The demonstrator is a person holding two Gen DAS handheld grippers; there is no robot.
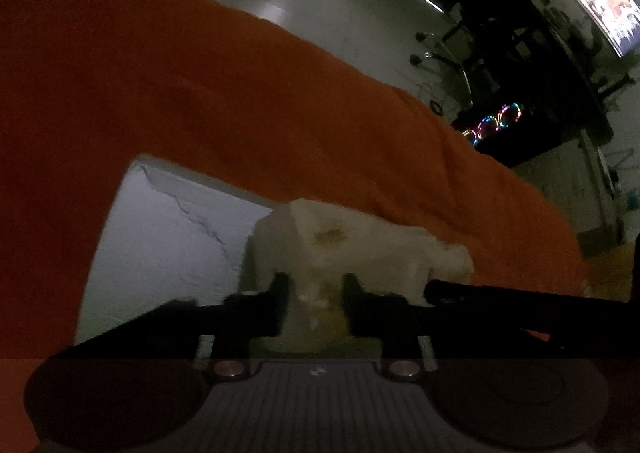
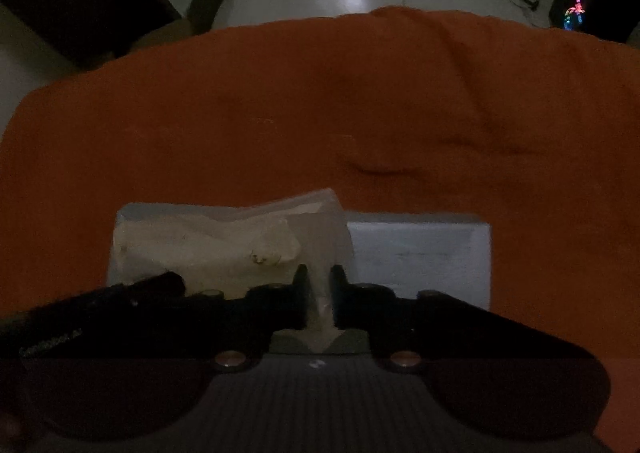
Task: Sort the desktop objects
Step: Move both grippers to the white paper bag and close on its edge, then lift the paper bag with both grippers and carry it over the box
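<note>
Left wrist view — both the left gripper (image 1: 316, 301) and right gripper (image 2: 320, 299) pinch what seems a crumpled white bag (image 1: 360, 249).

Both point steeply down — left gripper (image 1: 316, 299) and right gripper (image 2: 319, 299) each pinched closed on the cloth (image 1: 360, 249).

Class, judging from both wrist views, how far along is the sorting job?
Done: nothing visibly sorted yet. In hand: both tongs, left and right, are shut on the clear plastic bag lying over the white box on the orange cloth. Left: lifting the bag and placing it; no destination shows.
</note>
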